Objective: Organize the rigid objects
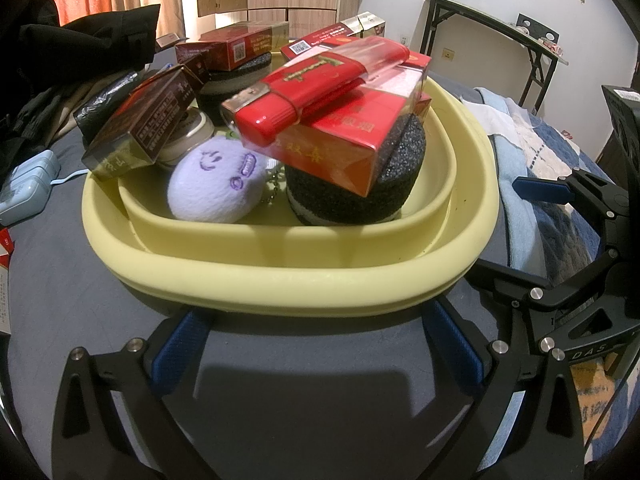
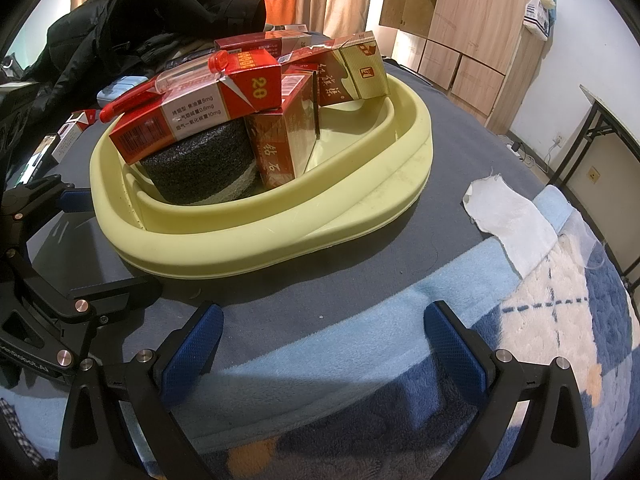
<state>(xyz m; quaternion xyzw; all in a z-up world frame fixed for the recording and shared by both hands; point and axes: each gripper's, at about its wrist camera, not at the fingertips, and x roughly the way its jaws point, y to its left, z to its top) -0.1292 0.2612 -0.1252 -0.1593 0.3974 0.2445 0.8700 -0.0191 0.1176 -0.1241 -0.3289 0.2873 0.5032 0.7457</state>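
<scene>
A pale yellow basin (image 1: 288, 280) (image 2: 224, 240) sits on the grey bed cover, piled with rigid items. A red lighter (image 1: 316, 88) (image 2: 160, 88) lies on a red cigarette box (image 1: 352, 136) (image 2: 192, 120), which rests on a black foam cylinder (image 1: 360, 196) (image 2: 204, 168). Dark red boxes (image 1: 148, 120), a lilac plush ball (image 1: 216, 184) and a gold-and-red box (image 2: 352, 72) are also in the basin. My left gripper (image 1: 316, 348) is open just in front of the basin's near rim. My right gripper (image 2: 320, 344) is open over the blanket, right of the basin.
A black jacket (image 2: 152, 24) and a light blue case (image 1: 28, 184) lie left of the basin. Loose cigarette boxes (image 2: 76, 124) sit at the far left. A white cloth (image 2: 512, 216) rests on the blue-and-white blanket (image 2: 560, 320). A folding table (image 1: 492, 28) stands by the wall.
</scene>
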